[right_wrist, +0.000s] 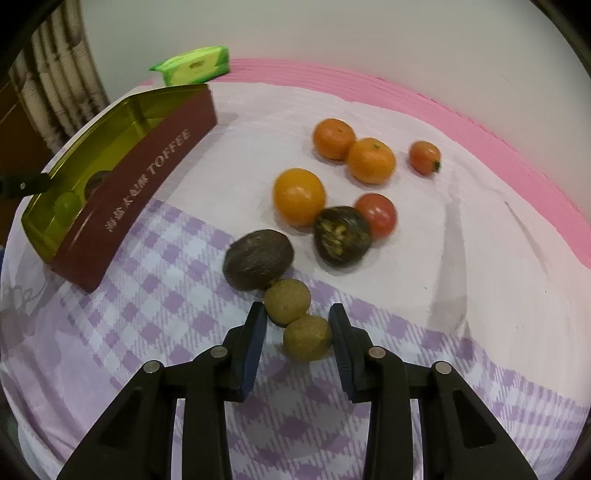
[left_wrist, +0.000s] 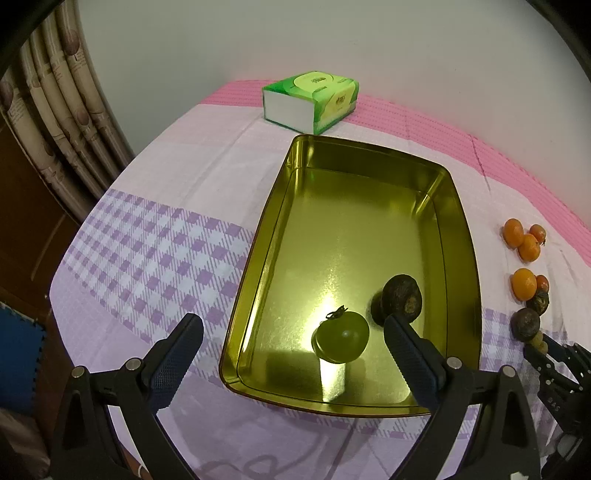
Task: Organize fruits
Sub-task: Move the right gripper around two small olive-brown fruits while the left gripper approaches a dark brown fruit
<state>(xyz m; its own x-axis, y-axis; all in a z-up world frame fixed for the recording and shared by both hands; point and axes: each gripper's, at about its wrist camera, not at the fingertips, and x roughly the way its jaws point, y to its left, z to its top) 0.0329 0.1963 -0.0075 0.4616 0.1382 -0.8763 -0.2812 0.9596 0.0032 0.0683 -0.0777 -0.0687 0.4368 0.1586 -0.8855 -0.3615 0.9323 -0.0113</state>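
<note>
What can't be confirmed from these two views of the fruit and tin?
- Right wrist view: whether the right hand-held gripper touches the nearer small brown fruit; its far side is hidden.
- Left wrist view: the small brown fruits are mostly covered by the right hand-held gripper.
- Right wrist view: the tin wall hides most fruit inside.

Plain pale wall (left_wrist: 332, 33), patterned curtain (left_wrist: 62, 96) left, checked tablecloth (left_wrist: 155, 236).

left gripper (left_wrist: 293, 334): black plastic frame, 2 dark blue dimpled pads (left_wrist: 176, 360), silver round screws | right gripper (right_wrist: 298, 321): same black triangular arms, 2 blue-edged pads (right_wrist: 255, 341), 4 silver screws
</note>
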